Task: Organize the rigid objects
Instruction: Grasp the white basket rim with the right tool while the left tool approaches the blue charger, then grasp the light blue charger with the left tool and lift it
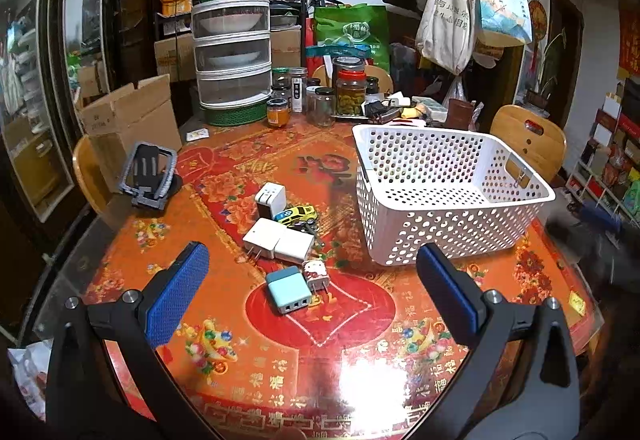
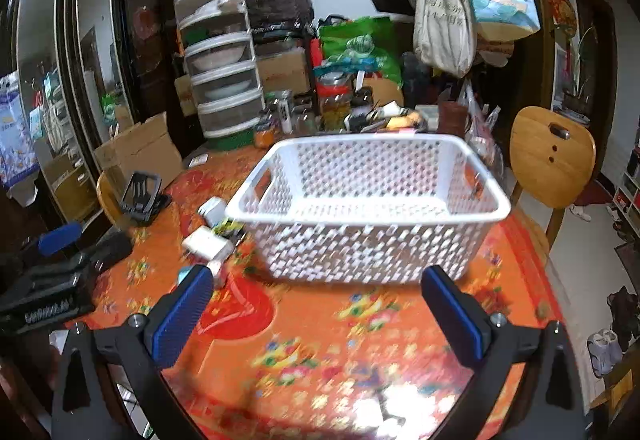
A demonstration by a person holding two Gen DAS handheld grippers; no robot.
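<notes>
Worktop: you see orange-red cloth with floral prints.
Basket: white, perforated with round holes.
Toy car: yellow.
Chargers: white pair, one teal-and-white.
Your tool pads: blue, textured.

Left gripper and right gripper: black arms, 2 blue textured pads, seemingly silver screws.

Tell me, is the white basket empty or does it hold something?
Empty. The white basket shows only its bare perforated floor; the chargers lie outside on the table.
</notes>
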